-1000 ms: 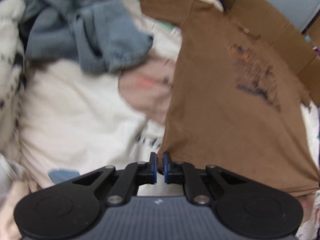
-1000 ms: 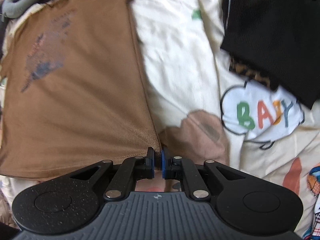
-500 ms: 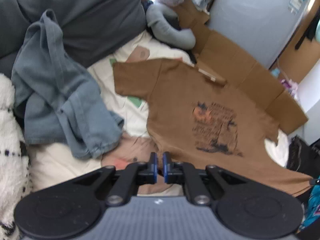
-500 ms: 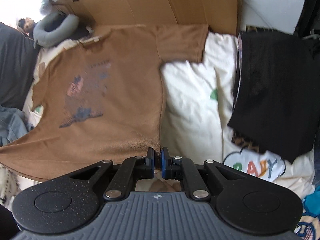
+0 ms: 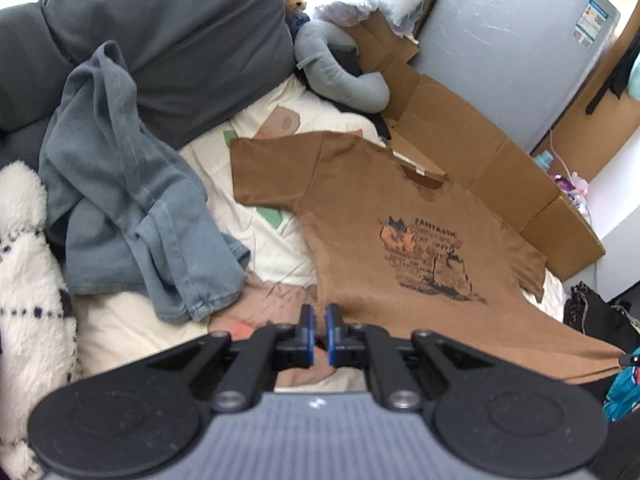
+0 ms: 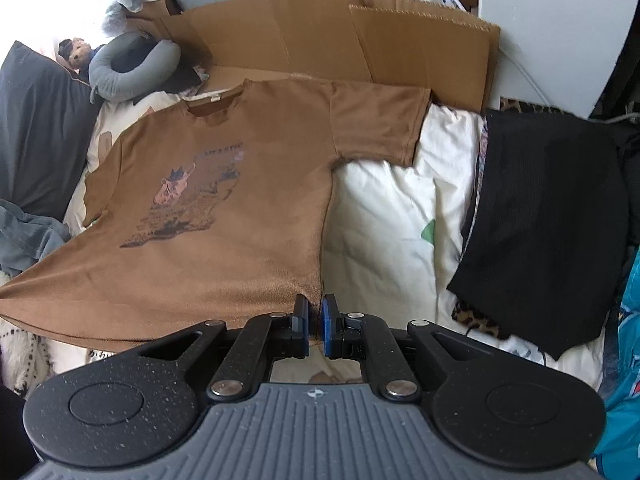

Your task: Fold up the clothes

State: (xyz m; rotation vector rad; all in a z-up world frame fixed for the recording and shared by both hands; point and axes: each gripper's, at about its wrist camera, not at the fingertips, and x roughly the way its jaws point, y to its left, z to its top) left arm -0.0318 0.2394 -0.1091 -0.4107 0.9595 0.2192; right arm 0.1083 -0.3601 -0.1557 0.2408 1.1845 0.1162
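On the bed's pale quilt (image 6: 384,216) a brown T-shirt (image 5: 384,208) lies print-side up, collar toward the cardboard (image 6: 328,36) at the far edge, both sleeves spread. Left gripper (image 5: 319,334) is clamped on the near-left hem corner; right gripper (image 6: 315,326) is clamped on the near-right hem corner. Jaws on both nearly closed, a fold of brown cloth pinched between the blue pads.

Hem edge runs taut between the two grips and appears lifted off the quilt, while collar and shoulders rest flat. Judgement: holding both bottom corners keeps the hem straight and the body free of wrinkles, which suits carrying the hem up toward the collar for a crosswise fold.

Off to the left: a blue-grey garment (image 5: 132,208), crumpled. To the right: a black garment (image 6: 548,216), laid flat, apparently folded.

Change versus one second ago: both cameras then looked almost straight down at the hem from close by, with motion blur. Both now sit higher and tilted forward, whole shirt and cardboard in view. Grips unchanged throughout.
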